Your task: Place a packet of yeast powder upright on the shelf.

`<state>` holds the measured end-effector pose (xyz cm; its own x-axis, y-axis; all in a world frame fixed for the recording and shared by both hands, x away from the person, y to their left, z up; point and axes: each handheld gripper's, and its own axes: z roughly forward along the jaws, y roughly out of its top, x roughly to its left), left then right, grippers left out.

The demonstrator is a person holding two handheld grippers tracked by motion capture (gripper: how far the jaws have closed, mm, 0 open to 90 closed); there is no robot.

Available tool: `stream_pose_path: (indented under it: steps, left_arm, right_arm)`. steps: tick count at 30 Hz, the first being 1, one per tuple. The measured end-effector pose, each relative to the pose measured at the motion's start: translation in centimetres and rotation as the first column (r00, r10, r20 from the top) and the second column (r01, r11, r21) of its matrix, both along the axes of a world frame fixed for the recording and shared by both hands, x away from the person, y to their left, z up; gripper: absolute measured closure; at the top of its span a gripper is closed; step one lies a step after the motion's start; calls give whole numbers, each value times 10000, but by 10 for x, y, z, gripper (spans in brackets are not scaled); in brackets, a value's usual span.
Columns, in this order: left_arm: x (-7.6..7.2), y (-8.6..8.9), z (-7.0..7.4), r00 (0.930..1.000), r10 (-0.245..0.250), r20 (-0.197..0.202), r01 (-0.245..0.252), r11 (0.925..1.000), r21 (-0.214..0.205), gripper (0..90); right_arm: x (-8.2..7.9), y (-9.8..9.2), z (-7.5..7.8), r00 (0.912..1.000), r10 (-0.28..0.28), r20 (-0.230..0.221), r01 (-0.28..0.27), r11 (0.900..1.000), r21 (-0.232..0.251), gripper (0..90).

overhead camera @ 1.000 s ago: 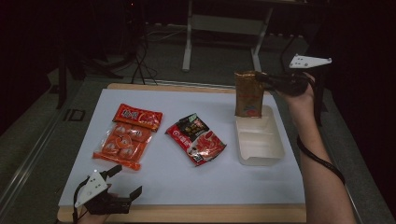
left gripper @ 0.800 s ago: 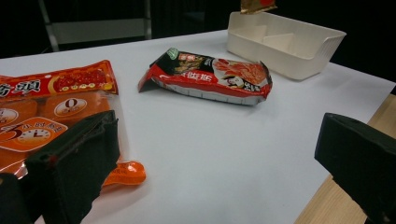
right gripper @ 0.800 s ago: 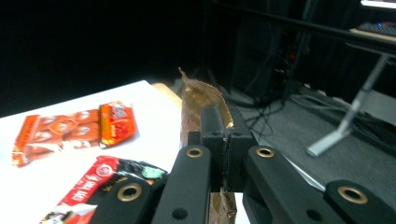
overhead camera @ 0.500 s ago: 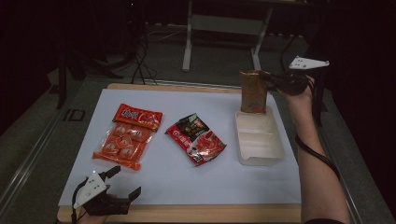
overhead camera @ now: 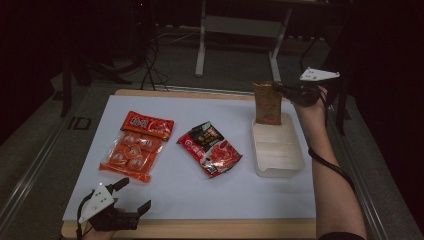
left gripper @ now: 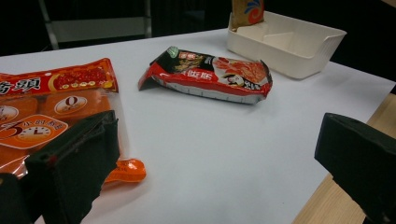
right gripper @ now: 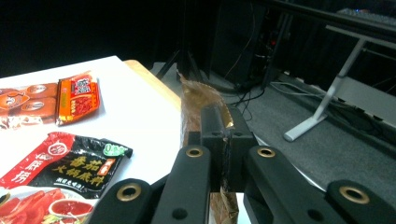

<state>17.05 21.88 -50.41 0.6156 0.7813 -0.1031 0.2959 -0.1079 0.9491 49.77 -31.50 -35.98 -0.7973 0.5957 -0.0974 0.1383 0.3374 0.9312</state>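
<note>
The right gripper (overhead camera: pixel 280 91) is clamped tight on the top edge of a brown packet (overhead camera: pixel 266 102). The packet hangs upright from it, and its bottom end dips into the far end of the white tray (overhead camera: pixel 278 161). In the right gripper view the two black jaws squeeze the crinkly top of the brown packet (right gripper: pixel 198 100) flat between them.

The packet looks light and thin. It is soft foil or plastic, so it will likely bend and swing when it is moved. The skin looks smooth and may slip, so the sealed top strip is a good place to pinch it, because that part is flat and stiffer. It does not look easy to break, but a hard squeeze in the middle could crush what is inside.

The left gripper (overhead camera: pixel 131 196) rests at the near edge of the table (overhead camera: pixel 210 229), with its jaws wide apart and nothing between them. An orange snack pack (overhead camera: pixel 136 145) lies just past it. A red and black sauce packet (overhead camera: pixel 210 148) lies in the middle of the white sheet, left of the tray. Both are well apart from the tray, so nothing blocks the way down. Only the tray's low wall is close to the packet.
</note>
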Motion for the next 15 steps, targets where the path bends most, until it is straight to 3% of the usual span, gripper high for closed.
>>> stream_pose_path:
  steps: [9, 15]
  left_arm:
    - [0, -1, 0, 10000, -38, 10, 38, 10000, 29, 5]
    - [1, -1, 0, 10000, -54, -6, 54, 10000, 44, 5]
  right_arm:
    - [0, -8, -15, 9984, 119, -561, -91, 9987, 498, 896]
    - [2, -13, -31, 9952, -66, -977, 108, 9991, 419, 895]
